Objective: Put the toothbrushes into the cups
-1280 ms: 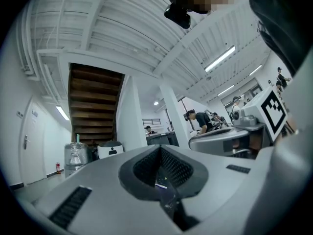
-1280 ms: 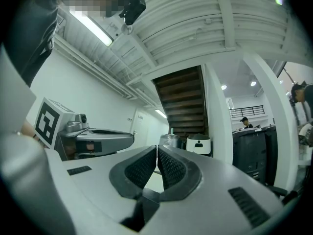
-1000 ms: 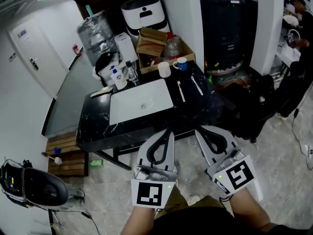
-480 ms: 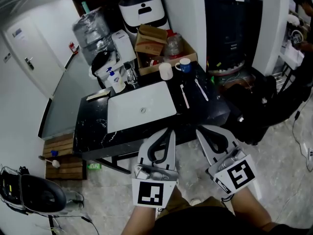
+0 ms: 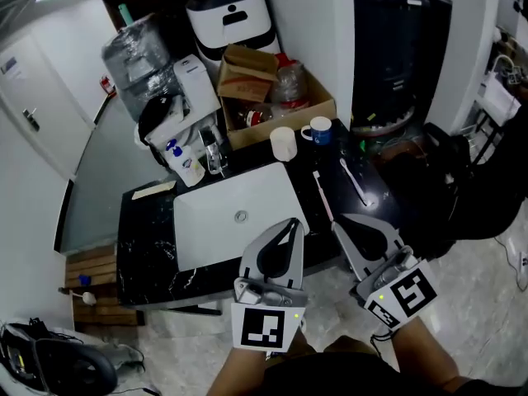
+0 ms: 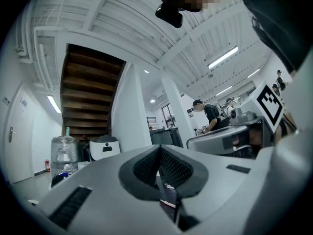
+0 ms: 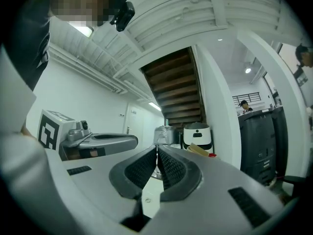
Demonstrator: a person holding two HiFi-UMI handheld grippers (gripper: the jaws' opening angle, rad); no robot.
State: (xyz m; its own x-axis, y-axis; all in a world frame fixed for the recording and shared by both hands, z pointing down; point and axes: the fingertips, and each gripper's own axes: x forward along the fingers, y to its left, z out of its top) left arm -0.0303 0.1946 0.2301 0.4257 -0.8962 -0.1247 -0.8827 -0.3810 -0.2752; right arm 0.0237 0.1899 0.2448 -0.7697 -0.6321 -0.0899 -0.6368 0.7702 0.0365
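Two toothbrushes lie on the right part of the black counter (image 5: 148, 221): a pink-white toothbrush (image 5: 322, 195) and a white toothbrush (image 5: 353, 181). Behind them stand a white cup (image 5: 283, 143) and a blue mug (image 5: 319, 130). My left gripper (image 5: 290, 223) hangs over the counter's front edge, near the white sink basin (image 5: 235, 213), shut and empty. My right gripper (image 5: 343, 219) is just short of the toothbrushes, also shut with nothing in it. In the gripper views, the left gripper (image 6: 159, 148) and the right gripper (image 7: 157, 150) point level, jaws pressed together.
A cardboard box (image 5: 268, 85) with bottles sits behind the cups. A faucet (image 5: 213, 151) and a soap bottle (image 5: 186, 165) stand at the basin's back left, with a water jug (image 5: 136, 52) and a white appliance (image 5: 231, 19) beyond. A dark bag (image 5: 450, 176) sits right of the counter.
The counter has drawn nearer and lower in the head view as I step toward it. Both grippers now reach its front edge and stay shut.
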